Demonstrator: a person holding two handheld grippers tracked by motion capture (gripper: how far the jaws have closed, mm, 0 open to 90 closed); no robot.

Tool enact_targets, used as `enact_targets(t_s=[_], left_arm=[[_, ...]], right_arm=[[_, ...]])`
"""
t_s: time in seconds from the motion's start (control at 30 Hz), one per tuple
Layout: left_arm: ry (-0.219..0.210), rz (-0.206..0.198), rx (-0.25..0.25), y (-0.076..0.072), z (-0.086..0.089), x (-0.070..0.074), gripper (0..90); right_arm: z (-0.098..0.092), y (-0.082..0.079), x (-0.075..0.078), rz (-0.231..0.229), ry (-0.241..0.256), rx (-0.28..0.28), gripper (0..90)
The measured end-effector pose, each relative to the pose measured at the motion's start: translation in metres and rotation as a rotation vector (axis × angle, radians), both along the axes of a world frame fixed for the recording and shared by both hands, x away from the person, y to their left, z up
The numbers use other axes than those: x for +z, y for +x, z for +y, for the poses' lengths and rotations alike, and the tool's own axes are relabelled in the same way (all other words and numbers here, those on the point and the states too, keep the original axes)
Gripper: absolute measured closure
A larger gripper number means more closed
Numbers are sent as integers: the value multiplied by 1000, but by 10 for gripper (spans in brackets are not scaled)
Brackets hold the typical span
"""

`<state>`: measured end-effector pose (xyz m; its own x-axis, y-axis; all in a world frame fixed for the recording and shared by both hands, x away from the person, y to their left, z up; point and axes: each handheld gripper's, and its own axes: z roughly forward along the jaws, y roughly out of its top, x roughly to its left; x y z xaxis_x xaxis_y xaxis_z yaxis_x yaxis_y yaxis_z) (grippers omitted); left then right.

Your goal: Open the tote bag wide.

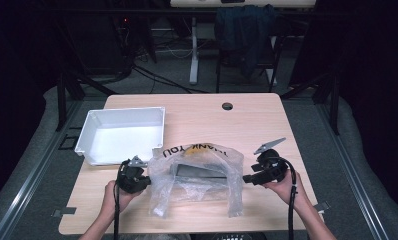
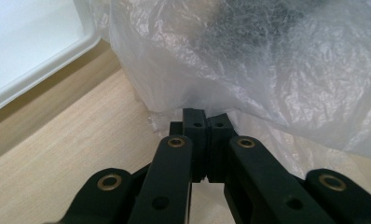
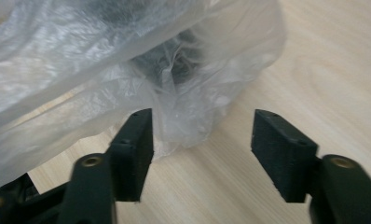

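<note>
Your left gripper (image 2: 207,140) is keeping its jaws pinched together, seemingly on the near edge of the plastic bag (image 2: 249,70), which is billowing up just beyond the tips. Your right gripper (image 3: 200,140) is holding its jaws wide, with a loose fold of film lying between them on the bench (image 3: 323,70). The bag is looking thin, slippery and crinkly; bunch several layers before closing. Farther in, a dark box (image 1: 199,171) is sitting inside, and past your left jaws the white tray (image 1: 119,135) is waiting.
</note>
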<state>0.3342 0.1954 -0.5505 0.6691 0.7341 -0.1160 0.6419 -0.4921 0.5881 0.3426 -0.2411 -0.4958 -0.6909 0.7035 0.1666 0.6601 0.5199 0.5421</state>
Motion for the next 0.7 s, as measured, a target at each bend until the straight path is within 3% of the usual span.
enact_targets(t_s=[0.03, 0.1, 0.13, 0.17, 0.23, 0.27, 0.4, 0.43, 0.47, 0.5, 0.57, 0.7], left_arm=[[3, 0, 0, 0, 0, 0, 898], [12, -2, -5, 0, 0, 0, 898], [11, -3, -4, 0, -1, 0, 898], [14, -1, -12, 0, 0, 1, 898], [14, -2, -11, 0, -1, 1, 897], [16, -2, -11, 0, -1, 1, 897], [11, -1, -7, 0, 0, 1, 893], [13, -2, -7, 0, 0, 1, 882], [15, -3, -9, 0, 0, 1, 882], [15, -2, -10, 0, 0, 2, 874], [16, -1, -10, 0, 2, 3, 835], [9, -4, -4, 0, 6, 8, 716]], right_arm=[[-4, -1, 9, -7, 12, -9, 309], [-6, -1, 14, -7, 15, -12, 301], [-8, -2, 25, -37, 43, -26, 277], [-8, -2, 25, -37, 43, -26, 277], [-7, -3, 39, -61, 123, -28, 237], [-4, -3, 41, -57, 152, -31, 215], [8, -3, 41, -36, 174, 0, 218], [18, -2, 34, -9, 134, 7, 349], [18, -2, 34, -9, 134, 7, 349], [22, -1, 29, -1, 116, 4, 470], [27, 3, 16, 31, 75, 1, 626], [32, 8, -1, 59, 38, -6, 828]])
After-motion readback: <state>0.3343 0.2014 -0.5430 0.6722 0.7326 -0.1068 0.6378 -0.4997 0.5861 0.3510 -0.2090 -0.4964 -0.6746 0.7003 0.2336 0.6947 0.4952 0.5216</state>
